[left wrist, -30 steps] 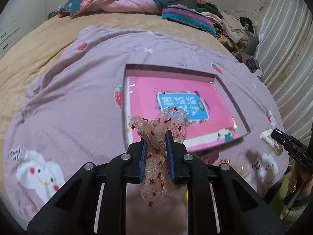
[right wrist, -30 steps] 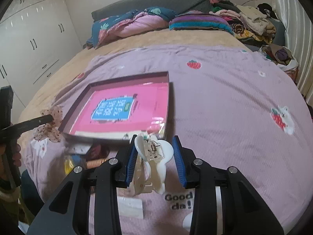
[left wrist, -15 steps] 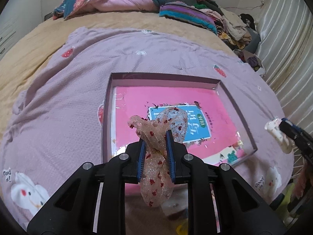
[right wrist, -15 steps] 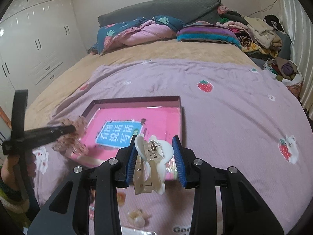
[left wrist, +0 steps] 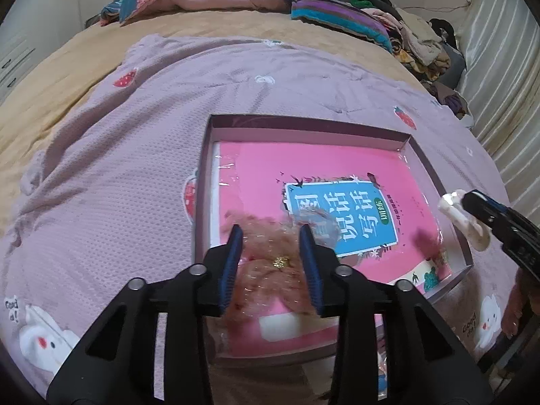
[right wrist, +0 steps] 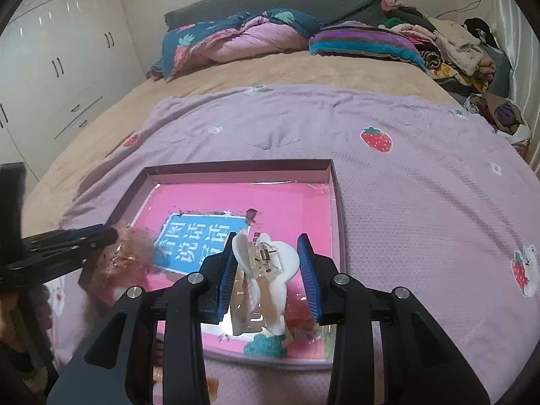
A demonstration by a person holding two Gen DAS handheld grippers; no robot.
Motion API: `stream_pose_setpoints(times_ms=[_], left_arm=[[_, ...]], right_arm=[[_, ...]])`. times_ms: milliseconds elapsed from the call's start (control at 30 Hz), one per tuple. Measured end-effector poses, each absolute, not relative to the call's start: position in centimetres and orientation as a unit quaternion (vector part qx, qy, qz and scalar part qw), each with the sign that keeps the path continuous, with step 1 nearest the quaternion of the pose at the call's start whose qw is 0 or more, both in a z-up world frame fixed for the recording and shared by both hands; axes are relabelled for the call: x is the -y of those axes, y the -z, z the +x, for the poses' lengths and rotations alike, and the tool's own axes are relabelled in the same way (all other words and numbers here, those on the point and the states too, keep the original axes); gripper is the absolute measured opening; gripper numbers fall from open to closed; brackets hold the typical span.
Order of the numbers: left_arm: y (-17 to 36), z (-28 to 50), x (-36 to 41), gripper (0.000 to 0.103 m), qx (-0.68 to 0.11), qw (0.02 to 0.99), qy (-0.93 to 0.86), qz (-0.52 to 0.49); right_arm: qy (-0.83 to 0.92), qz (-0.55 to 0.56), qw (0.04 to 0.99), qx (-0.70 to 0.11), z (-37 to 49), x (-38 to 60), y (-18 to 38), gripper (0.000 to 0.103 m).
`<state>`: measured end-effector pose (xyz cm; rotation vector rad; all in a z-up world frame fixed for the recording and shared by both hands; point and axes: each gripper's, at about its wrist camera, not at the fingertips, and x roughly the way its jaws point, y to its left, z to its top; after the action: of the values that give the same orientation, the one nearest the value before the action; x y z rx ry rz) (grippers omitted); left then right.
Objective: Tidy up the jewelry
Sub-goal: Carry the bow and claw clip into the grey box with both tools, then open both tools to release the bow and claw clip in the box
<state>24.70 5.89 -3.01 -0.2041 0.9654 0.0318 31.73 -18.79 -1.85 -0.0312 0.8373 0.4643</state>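
Note:
A shallow mauve box lid point(left wrist: 303, 125) point(right wrist: 236, 167) holding a pink book lies on the purple blanket. My left gripper point(left wrist: 271, 249) is open over its near left part; the sheer pink bow scrunchie point(left wrist: 270, 270) is blurred between the parted fingers, also seen in the right wrist view point(right wrist: 130, 253). My right gripper point(right wrist: 266, 263) is shut on a white claw hair clip point(right wrist: 263, 280), held above the lid's near right part. The clip also shows in the left wrist view point(left wrist: 465, 216).
The purple strawberry blanket point(right wrist: 405, 185) covers a tan bed point(right wrist: 270, 71). Folded quilts point(right wrist: 243, 40) and a clothes pile point(right wrist: 455, 50) lie at the far end. White wardrobes point(right wrist: 50, 67) stand left. Small items point(left wrist: 381, 374) lie below the lid's near edge.
Both grippers moved forward over the lid. My left gripper opened and the scrunchie is dropping, blurred. The right gripper still holds the clip.

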Motion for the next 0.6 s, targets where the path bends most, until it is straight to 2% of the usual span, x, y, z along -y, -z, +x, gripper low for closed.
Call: stream_pose_setpoints(times_ms=[167, 467, 567, 600], left_arm=[[1.9, 23.4, -6.2, 0.054, -0.453, 0.887, -0.023, -0.085], [0.0, 21.2, -6.7, 0.079, -0.440, 0.893, -0.029, -0.087], [-0.6, 20.7, -6.5, 0.083, -0.435, 0.896, -0.030, -0.086], [-0.7, 20.5, -6.5, 0.083, -0.434, 0.896, -0.030, -0.087]], right_arm=[[-0.204, -0.038, 0.889, -0.408, 32.2, 17.9, 3.2, 0.034], [-0.181, -0.030, 0.884, -0.431, 32.2, 18.7, 4.8, 0.034], [-0.181, -0.022, 0.884, -0.430, 31.7, 19.4, 4.3, 0.037], [-0.181, -0.018, 0.885, -0.428, 31.4, 19.8, 4.1, 0.041]])
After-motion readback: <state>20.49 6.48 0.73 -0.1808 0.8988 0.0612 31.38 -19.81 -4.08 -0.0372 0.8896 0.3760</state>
